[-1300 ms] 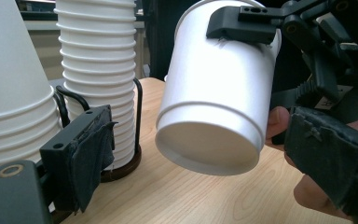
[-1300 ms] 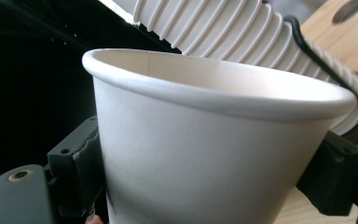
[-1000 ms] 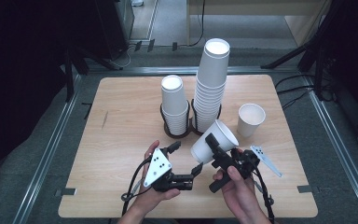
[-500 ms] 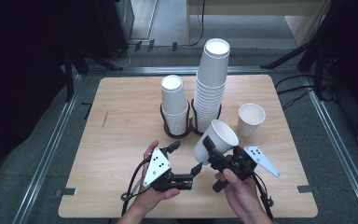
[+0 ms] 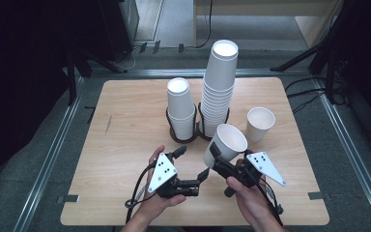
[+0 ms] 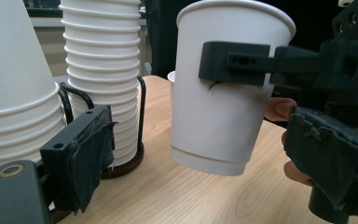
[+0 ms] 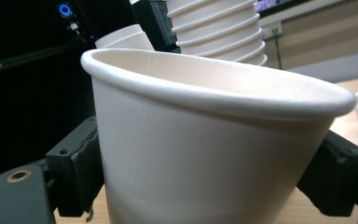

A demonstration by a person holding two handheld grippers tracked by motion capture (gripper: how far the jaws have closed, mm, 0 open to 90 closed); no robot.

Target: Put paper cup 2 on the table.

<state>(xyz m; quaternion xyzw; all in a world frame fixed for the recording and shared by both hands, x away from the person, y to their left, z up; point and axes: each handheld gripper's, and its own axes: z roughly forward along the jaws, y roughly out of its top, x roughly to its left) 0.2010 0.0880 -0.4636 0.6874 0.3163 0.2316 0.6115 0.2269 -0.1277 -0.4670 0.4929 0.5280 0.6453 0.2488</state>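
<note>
Wooden table holds two stacks of cups, and the right gripper is clamped on one paper cup, lifted just above the wood. Since a moment ago that cup has barely moved. The left gripper waits beside it with jaws apart, so the cup looks ready to be set down.

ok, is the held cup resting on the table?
No: in the left gripper view the paper cup hangs clear above the wooden table, clamped at its sides by the right gripper.

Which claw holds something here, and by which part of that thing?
The right claw grips a paper cup by its side wall; the left claw holds nothing.
</note>
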